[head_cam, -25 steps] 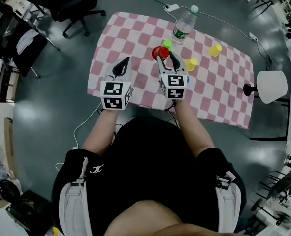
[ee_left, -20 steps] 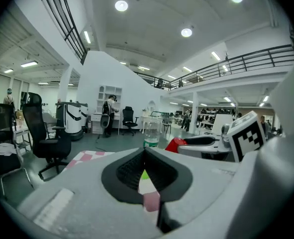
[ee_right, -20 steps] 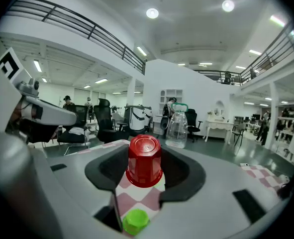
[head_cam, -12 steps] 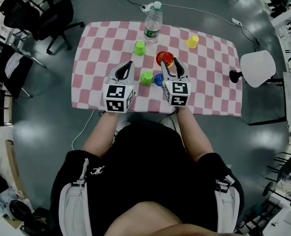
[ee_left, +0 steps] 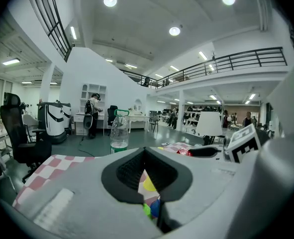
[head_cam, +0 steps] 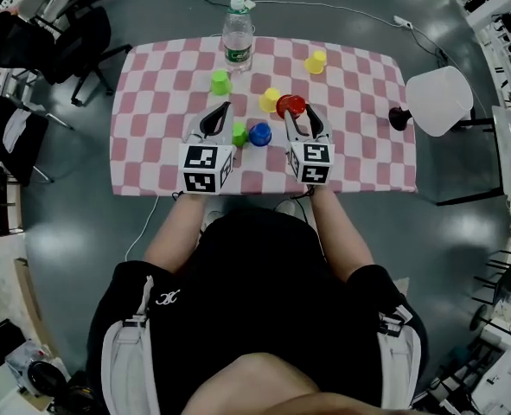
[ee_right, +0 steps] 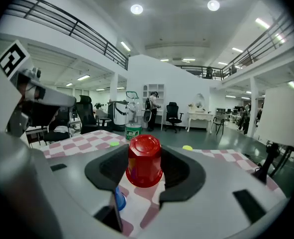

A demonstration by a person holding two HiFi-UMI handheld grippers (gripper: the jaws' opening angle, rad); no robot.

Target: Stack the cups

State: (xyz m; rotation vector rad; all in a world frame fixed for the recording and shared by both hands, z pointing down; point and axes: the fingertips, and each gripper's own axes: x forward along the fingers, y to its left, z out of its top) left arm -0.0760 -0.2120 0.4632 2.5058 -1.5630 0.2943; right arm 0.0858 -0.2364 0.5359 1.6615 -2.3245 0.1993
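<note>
Red and glossy, the red cup (ee_right: pixel 144 159) is upside down, its flat ridged base up and its wider rim down. The right hand-held gripper (head_cam: pixel 298 114) is clamped on its sides. It sits over the middle of the surface (head_cam: pixel 151 102), which is covered in a pink-and-white checked cloth; I cannot tell whether the rim touches the cloth.

The left hand-held gripper (head_cam: pixel 224 109) is closed, tips meeting, with nothing between them. It is over the near part of the surface, left of centre.

Between the two grippers, towards the near edge, the blue cup (head_cam: pixel 259 134) and the near green cup (head_cam: pixel 239 133) stand just beside each other, the green one closest to the left gripper. The mid yellow cup (head_cam: pixel 271 99) is just left of the red cup. The far green cup (head_cam: pixel 220 81) stands further back, left of centre. The far yellow cup (head_cam: pixel 315 61) is near the far edge, right of centre. All are small, plain and upside down like the red one.

A bottle (head_cam: pixel 237 29) with a green label stands upright at the far edge.
</note>
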